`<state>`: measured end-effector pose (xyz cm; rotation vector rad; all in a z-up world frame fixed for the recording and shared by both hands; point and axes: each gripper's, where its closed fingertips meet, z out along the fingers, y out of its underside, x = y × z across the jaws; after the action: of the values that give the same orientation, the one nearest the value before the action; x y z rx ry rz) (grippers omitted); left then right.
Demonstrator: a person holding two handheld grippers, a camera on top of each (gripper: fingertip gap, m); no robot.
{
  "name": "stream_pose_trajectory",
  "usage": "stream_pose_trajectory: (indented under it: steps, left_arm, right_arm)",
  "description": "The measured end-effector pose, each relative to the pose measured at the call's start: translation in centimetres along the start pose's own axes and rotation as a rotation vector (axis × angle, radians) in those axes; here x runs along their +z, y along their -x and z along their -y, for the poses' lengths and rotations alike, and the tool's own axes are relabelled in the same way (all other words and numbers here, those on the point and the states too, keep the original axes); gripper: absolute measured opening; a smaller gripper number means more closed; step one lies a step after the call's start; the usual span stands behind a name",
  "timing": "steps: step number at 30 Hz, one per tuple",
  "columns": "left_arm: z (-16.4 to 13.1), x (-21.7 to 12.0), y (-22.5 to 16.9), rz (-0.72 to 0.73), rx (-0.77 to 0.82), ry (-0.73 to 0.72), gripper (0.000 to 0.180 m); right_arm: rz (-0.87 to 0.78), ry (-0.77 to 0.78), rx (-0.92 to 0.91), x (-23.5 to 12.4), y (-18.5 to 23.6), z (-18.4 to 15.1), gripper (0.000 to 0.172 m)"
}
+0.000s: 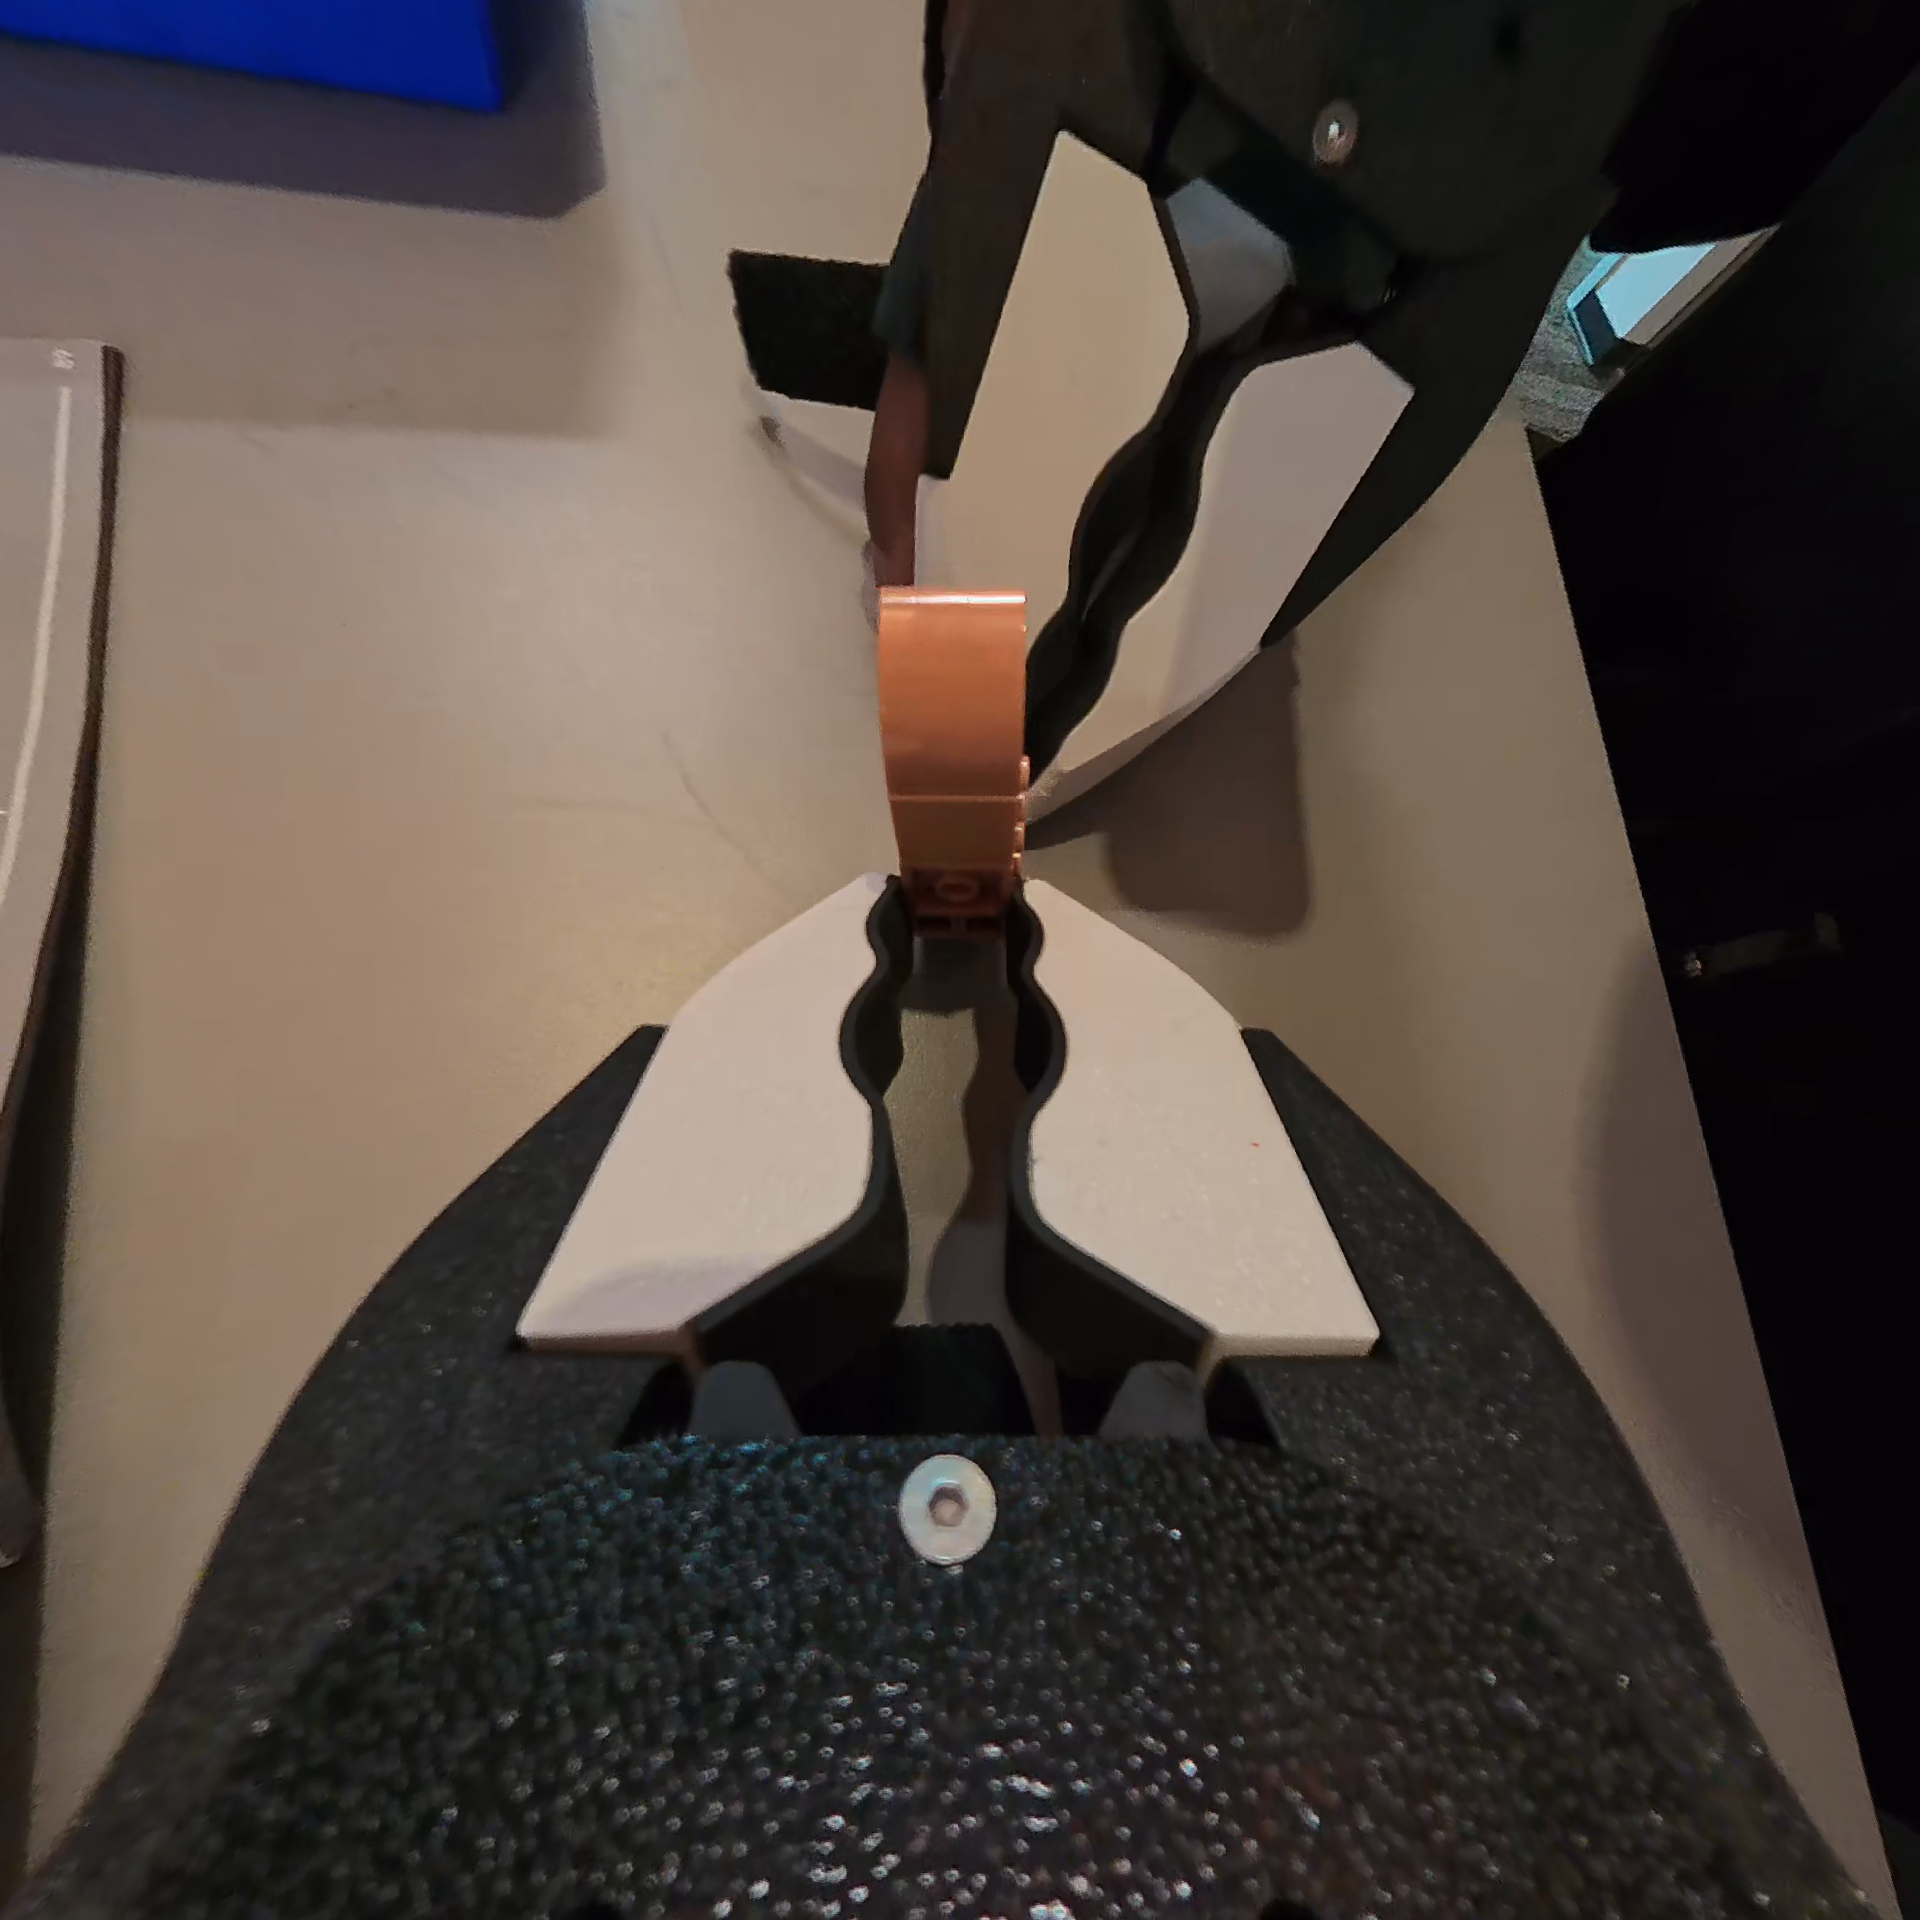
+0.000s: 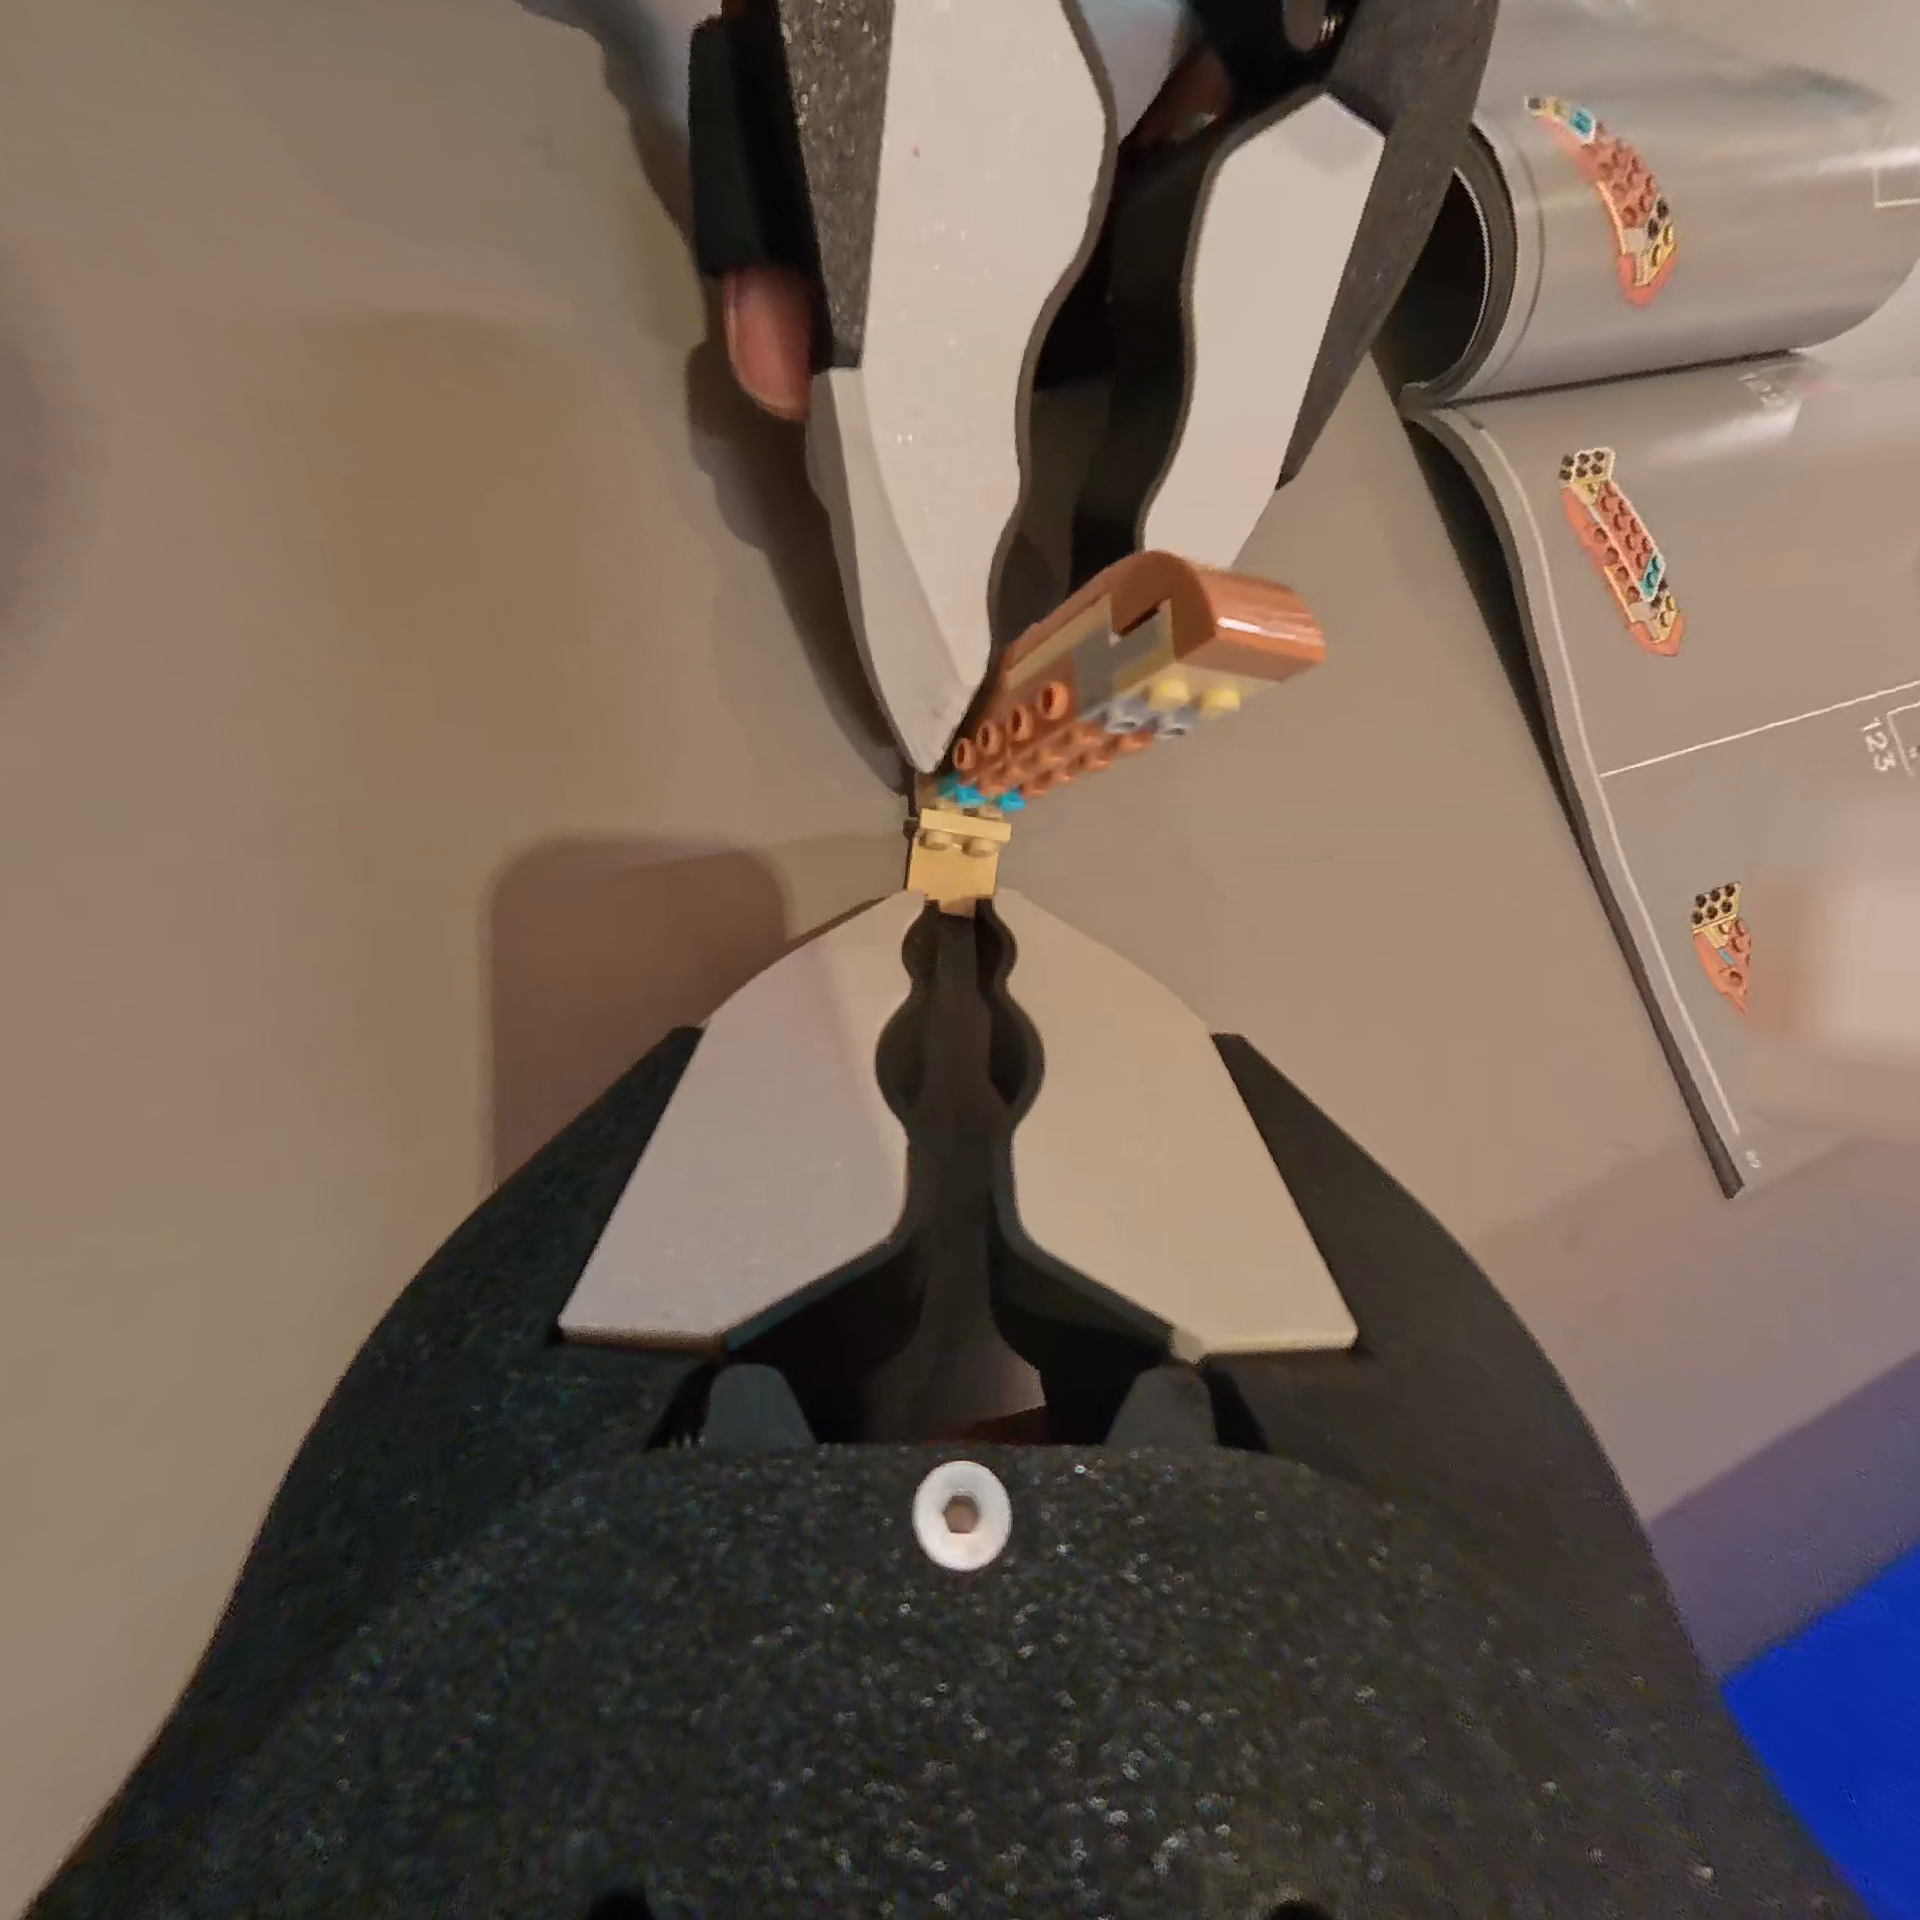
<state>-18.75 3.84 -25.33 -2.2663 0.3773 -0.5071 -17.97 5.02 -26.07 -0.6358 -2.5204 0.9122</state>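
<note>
In the left wrist view my left gripper (image 1: 956, 899) is shut on the end of a brown brick assembly (image 1: 951, 696), held edge-on above the beige table (image 1: 416, 727). The right wrist view shows the same assembly (image 2: 1143, 665) with brown, tan and teal studs, clamped between the left gripper's fingers (image 2: 904, 582). My right gripper (image 2: 951, 906) is shut on a small tan brick (image 2: 956, 857), which sits right against the teal-studded end of the assembly. The right gripper's tips (image 1: 1039, 774) show beside the assembly in the left wrist view.
An open instruction booklet (image 2: 1662, 727) lies at the right, and shows at the left edge of the left wrist view (image 1: 42, 727). A blue object on a dark mat (image 1: 260, 42) is at the far left. A black strip (image 1: 800, 322) lies on the table. The table edge (image 1: 1610, 727) runs along the right. Less than 4 cm separates the two grippers' tips.
</note>
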Motion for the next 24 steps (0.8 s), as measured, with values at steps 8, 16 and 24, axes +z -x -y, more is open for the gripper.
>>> stream_pose_trajectory:
  steps: [8, 16, 24]
  left_arm:
    - [-0.05, 0.01, -0.2, -0.011, 0.016, 0.002, 0.017]
    - [0.0, 0.14, -0.23, 0.006, 0.061, 0.006, 0.017]
    - [0.09, 0.15, 0.15, 0.049, 0.113, 0.008, 0.017]
  right_arm:
    - [0.051, -0.071, 0.0, -0.18, 0.11, 0.81, 0.007]
    - [0.064, -0.05, 0.0, 0.29, 0.13, 0.6, 0.008]
    - [0.051, -0.052, 0.002, 0.27, -0.15, 0.59, 0.008]
